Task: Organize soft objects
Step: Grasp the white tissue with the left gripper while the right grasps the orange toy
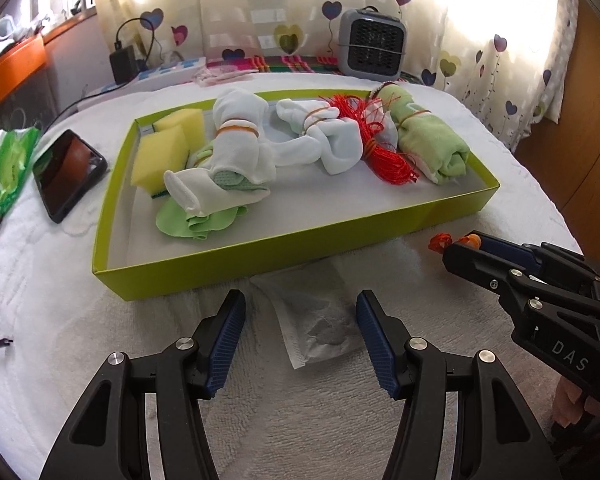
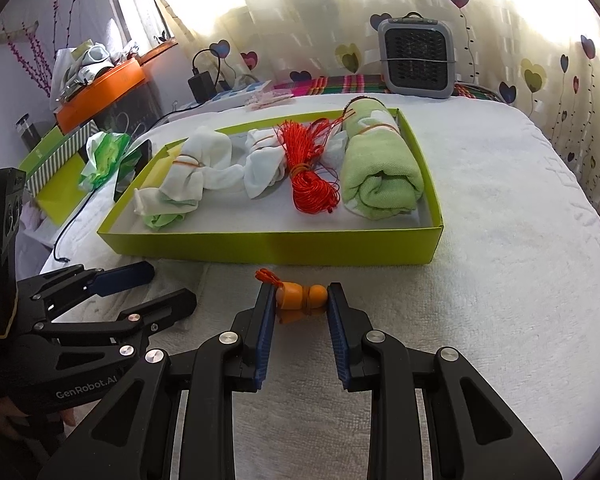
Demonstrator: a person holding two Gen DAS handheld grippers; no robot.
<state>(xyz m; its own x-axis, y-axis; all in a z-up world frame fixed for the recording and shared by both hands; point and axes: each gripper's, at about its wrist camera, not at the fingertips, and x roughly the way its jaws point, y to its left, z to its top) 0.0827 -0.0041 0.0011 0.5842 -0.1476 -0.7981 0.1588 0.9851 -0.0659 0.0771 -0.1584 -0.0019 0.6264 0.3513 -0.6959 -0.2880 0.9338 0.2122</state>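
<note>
A lime-green tray [image 1: 260, 254] [image 2: 260, 242] on the white bed holds yellow sponges [image 1: 166, 148], banded white socks [image 1: 236, 140] [image 2: 188, 168], a red cord bundle [image 1: 384, 152] [image 2: 310, 176] and a rolled green towel [image 1: 436, 140] [image 2: 380, 176]. My left gripper [image 1: 300, 320] is open just above a white translucent pouch [image 1: 320, 328] in front of the tray. My right gripper [image 2: 300, 300] [image 1: 456, 248] has its jaws closed against a small orange toy [image 2: 300, 296] with a red loop, at the tray's front edge.
A black phone [image 1: 68, 172] and a green-white wrapper [image 1: 8, 164] lie left of the tray. A grey heater [image 1: 370, 44] [image 2: 418, 56] stands at the back by the curtain. A charger and cable [image 1: 124, 60] run along the left. An orange shelf [image 2: 104, 92] is far left.
</note>
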